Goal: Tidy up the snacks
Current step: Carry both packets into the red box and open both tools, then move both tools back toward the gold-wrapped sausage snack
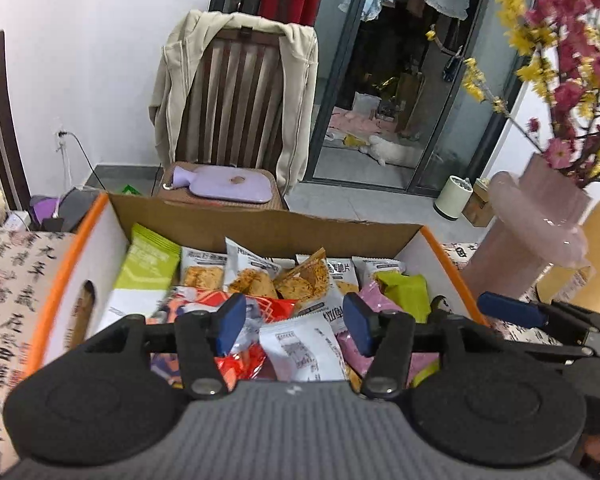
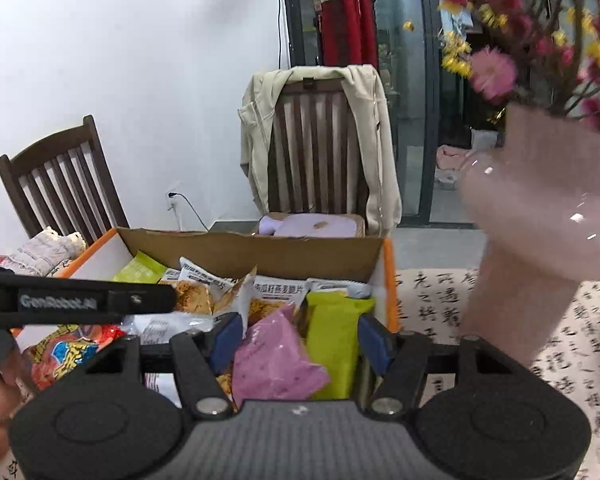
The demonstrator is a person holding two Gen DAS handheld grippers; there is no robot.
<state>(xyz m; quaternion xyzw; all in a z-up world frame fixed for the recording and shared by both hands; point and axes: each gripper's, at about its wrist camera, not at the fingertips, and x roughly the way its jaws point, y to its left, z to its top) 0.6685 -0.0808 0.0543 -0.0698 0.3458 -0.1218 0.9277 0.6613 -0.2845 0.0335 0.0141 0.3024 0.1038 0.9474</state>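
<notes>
A cardboard box [image 1: 268,222] with orange edges holds several snack packets. In the left wrist view my left gripper [image 1: 295,322] hangs open over the pile, above a white printed packet [image 1: 296,346] and a red packet [image 1: 244,360]; its pads press on nothing. The right gripper's blue pad [image 1: 508,309] shows at the box's right edge. In the right wrist view my right gripper [image 2: 300,340] is open over the same box [image 2: 252,252], with a pink packet [image 2: 276,360] and a yellow-green packet [image 2: 336,336] lying between its fingers. The left gripper's black arm [image 2: 80,300] crosses the left side.
A tall pink vase [image 2: 540,220] of flowers stands close to the right of the box on a calligraphy tablecloth [image 2: 440,304]. Behind the table is a chair with a beige jacket [image 1: 240,100] and a purple hot-water bottle [image 1: 228,184]. Another wooden chair [image 2: 60,184] stands at the left.
</notes>
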